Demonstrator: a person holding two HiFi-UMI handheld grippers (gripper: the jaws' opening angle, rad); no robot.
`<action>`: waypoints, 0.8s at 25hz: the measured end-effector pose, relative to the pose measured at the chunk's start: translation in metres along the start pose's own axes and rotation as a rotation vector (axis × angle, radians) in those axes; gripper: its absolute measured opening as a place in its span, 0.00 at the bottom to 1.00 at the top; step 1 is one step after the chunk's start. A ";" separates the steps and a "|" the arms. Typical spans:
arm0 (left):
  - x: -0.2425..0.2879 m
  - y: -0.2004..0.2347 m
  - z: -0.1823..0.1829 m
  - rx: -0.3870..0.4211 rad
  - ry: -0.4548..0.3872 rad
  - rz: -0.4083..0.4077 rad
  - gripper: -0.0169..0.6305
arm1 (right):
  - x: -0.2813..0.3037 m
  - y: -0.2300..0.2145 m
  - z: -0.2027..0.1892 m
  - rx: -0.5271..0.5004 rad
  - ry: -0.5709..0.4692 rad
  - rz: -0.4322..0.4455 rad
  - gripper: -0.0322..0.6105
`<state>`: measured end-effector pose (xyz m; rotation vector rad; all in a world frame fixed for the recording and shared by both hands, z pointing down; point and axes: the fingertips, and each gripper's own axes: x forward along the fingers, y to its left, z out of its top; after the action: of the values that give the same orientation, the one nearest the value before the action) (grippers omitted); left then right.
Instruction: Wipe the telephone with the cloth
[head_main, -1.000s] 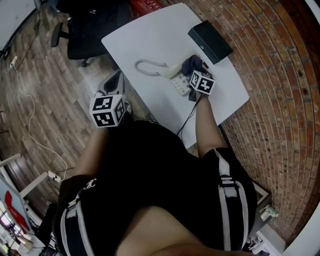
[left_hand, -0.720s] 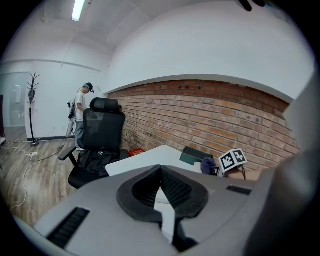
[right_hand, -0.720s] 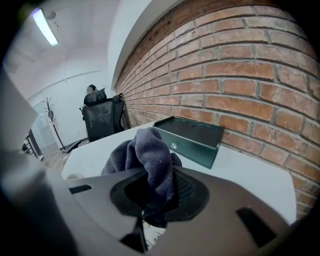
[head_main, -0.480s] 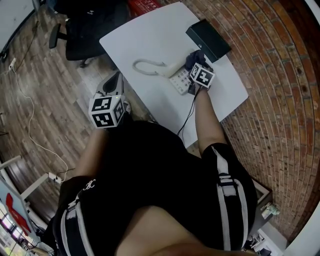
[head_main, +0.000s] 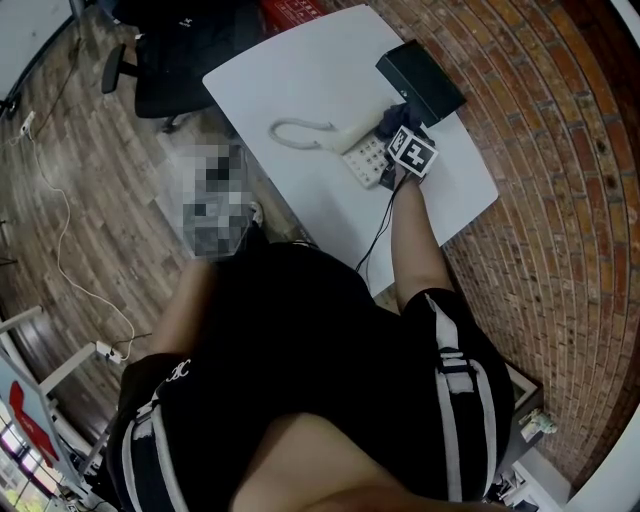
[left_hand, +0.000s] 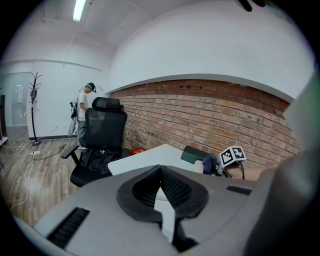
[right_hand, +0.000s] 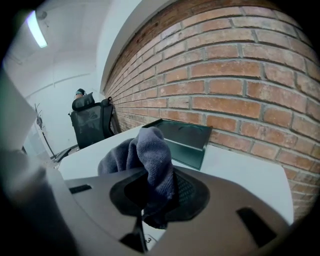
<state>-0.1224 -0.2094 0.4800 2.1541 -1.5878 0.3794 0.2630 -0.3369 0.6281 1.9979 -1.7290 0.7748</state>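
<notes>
Nearest the person's body, the left tongs (left_hand: 161, 172) are closed tip to tip with nothing between them, held short of the white tabletop (head_main: 290, 75). Farther out, the right tongs (right_hand: 152, 187) are clamped on the bunched blue-grey cloth (right_hand: 142, 152), right over the keypad end of the white telephone (head_main: 362, 158), whose curved handset lies beside it on the tabletop. Beyond them a dark box (head_main: 420, 82) sits at the tabletop's far edge by the brick wall.
</notes>
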 end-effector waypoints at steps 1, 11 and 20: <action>0.000 0.000 -0.001 0.000 0.001 -0.001 0.03 | -0.001 -0.005 -0.001 0.021 0.000 -0.006 0.11; 0.002 0.000 -0.006 -0.009 0.011 -0.007 0.03 | -0.014 -0.035 -0.012 0.047 0.017 -0.069 0.11; 0.002 0.008 -0.007 -0.022 0.013 0.001 0.03 | -0.022 -0.047 -0.018 0.040 0.015 -0.119 0.11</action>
<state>-0.1288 -0.2091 0.4887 2.1301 -1.5788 0.3737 0.3044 -0.3013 0.6309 2.0948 -1.5818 0.7873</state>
